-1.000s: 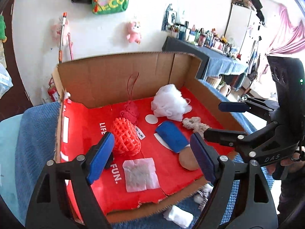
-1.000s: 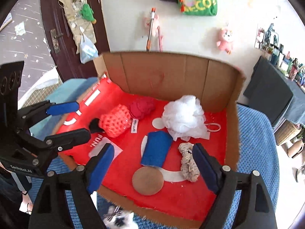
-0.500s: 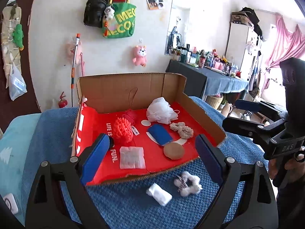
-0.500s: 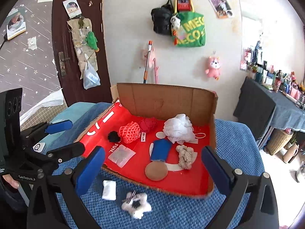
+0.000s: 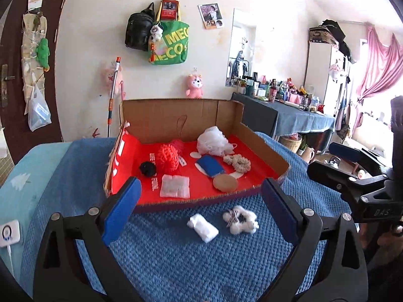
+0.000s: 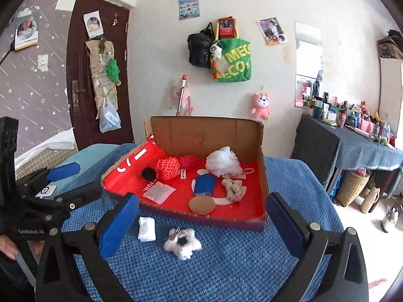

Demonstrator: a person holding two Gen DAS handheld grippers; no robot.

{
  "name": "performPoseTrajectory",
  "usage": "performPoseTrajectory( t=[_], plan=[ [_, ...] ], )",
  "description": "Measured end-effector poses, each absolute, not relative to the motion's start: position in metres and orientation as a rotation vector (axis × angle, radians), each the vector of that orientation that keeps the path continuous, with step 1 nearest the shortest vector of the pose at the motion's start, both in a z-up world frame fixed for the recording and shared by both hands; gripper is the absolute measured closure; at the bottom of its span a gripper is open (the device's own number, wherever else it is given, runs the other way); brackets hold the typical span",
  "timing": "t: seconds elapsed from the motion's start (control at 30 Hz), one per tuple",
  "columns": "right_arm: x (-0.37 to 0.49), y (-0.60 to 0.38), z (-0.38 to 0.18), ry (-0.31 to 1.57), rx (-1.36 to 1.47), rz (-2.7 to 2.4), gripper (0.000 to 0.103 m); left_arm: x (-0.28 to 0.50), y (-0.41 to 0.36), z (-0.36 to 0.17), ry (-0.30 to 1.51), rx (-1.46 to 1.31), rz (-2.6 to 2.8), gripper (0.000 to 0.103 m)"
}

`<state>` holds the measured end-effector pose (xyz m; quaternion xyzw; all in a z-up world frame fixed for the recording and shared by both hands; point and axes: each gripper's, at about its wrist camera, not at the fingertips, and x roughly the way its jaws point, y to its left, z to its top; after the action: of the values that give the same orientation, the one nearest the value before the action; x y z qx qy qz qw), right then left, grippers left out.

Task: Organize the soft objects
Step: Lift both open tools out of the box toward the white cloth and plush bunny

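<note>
Left gripper [image 5: 200, 212] and right gripper [image 6: 201, 222], jaws just opened wide, seemingly empty, angled slightly downward.

red box [image 5: 252, 158], blue waffle-weave blanket [image 5: 176, 256], white puff [image 5: 213, 141]

We are looking at the left gripper [image 5: 201, 214]: two black plastic arms, each braced by a triangular cut-out and carrying a long blue pad on its inner face. Silver screw heads [image 5: 308, 211] are showing at the joints. The right gripper [image 6: 201, 221] is showing the same build, with black arms, blue pads [image 6: 118, 226] and silver screws. In the right wrist view, the left gripper's black body is bearing white lettering that reads "GenRobot.AI" [image 6: 31, 231]. In the left wrist view, the right gripper's body is bearing the pale letters "DAS" [image 5: 381, 212]. A hand [image 5: 385, 236] is showing beneath it.
</note>
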<state>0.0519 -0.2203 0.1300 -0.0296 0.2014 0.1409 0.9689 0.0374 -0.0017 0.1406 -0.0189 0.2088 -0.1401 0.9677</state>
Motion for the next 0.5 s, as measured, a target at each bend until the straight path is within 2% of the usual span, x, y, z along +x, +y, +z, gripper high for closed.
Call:
performPoseTrajectory(
  t=[0.5],
  plan=[
    [0.038, -0.226, 0.063, 0.449, 0.008, 0.226, 0.0, 0.022, -0.007, 0.08, 0.508, -0.044, -0.261, 0.006]
  ],
)
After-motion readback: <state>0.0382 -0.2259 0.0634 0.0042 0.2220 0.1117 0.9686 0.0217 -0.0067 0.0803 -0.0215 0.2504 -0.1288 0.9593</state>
